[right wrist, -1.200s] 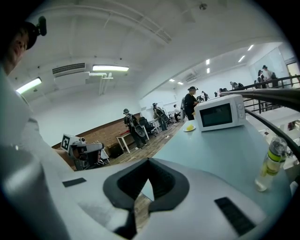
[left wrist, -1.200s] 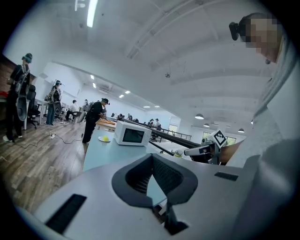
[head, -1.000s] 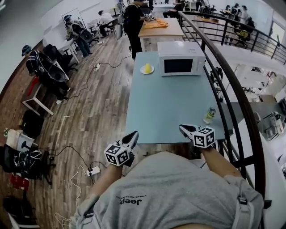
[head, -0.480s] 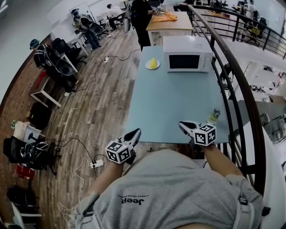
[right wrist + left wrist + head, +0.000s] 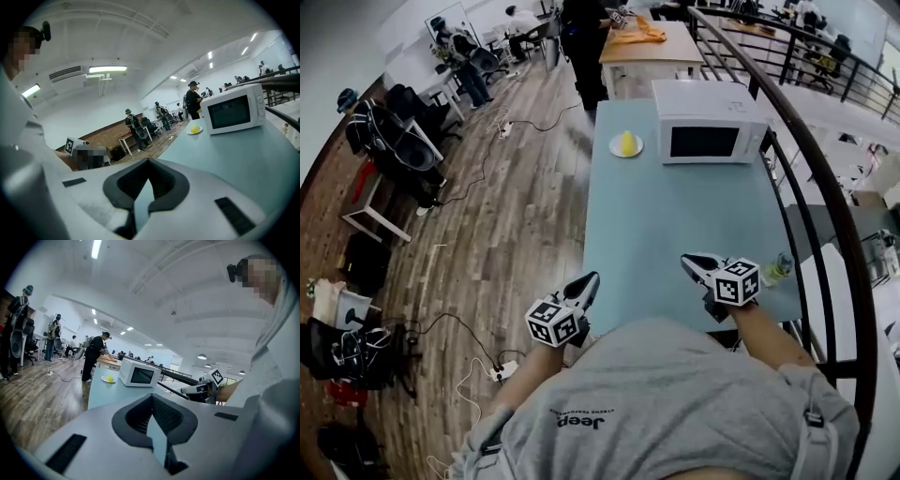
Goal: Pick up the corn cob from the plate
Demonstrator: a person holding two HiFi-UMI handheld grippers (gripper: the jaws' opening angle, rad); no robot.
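While left gripper (image 5: 589,279) and right gripper (image 5: 689,260) sit closed, empty, corn cob (image 5: 626,142) on plate (image 5: 613,148) upper-centre looks light, stiff; grab mid-length.

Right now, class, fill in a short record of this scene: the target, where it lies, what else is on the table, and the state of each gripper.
target: corn cob, yellow, on a small white plate
place: far end of the table, left of the microwave in the head view
other item: bottle at the table's right edge
left gripper: shut, empty, by the table's near end
right gripper: shut, empty, by the table's near end
task status: cob not yet reached, both grippers far from the plate
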